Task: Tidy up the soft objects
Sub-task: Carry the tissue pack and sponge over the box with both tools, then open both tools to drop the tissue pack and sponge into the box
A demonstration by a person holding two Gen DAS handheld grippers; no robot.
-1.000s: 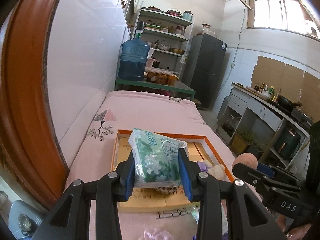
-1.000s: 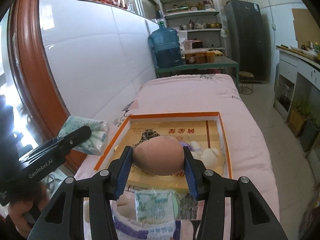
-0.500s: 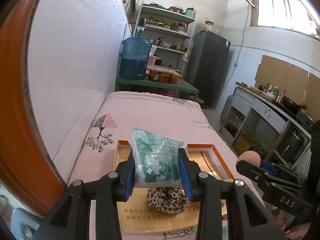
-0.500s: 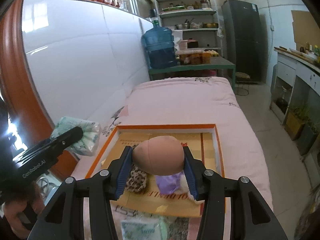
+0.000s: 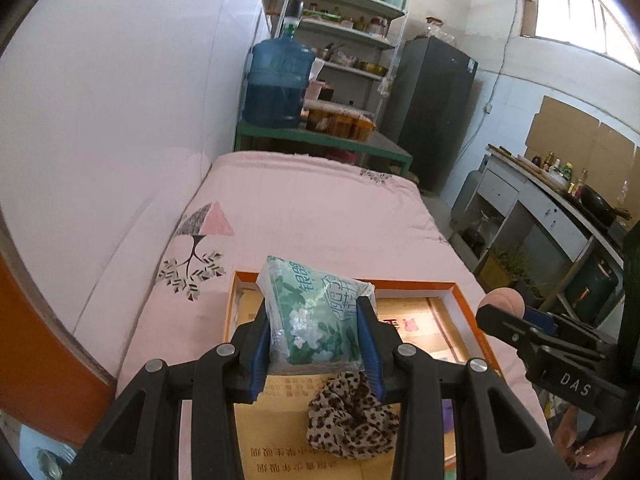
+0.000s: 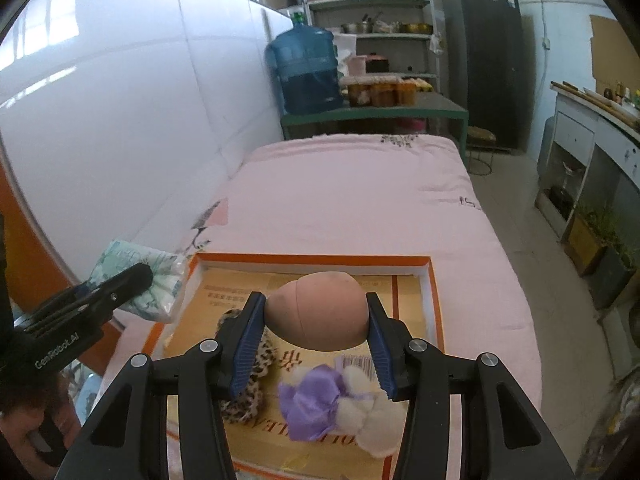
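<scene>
Mid-task: leopard-print fabric scrunchie [image 6: 244,364] and purple-and-white plush toy [image 6: 340,408] already boxed in orange-rimmed shallow cardboard box [image 6: 434,304]. Left gripper [image 5: 316,332] clamped on green floral plastic tissue pack [image 5: 316,316], right gripper [image 6: 316,320] on peach egg-shaped foam sponge [image 6: 320,312], box rim at 12 o'clock; both unplaced.

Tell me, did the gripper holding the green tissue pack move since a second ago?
Yes. The left gripper, shut on the tissue pack, moved forward over the orange-rimmed box, whose far rim now sits lower, toward the blue water jug.

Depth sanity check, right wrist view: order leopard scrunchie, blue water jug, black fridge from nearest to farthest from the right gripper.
1. Leopard scrunchie: in the tray, just below-left of the right gripper.
2. Blue water jug: on the green table beyond the bed.
3. Black fridge: back right corner.
</scene>
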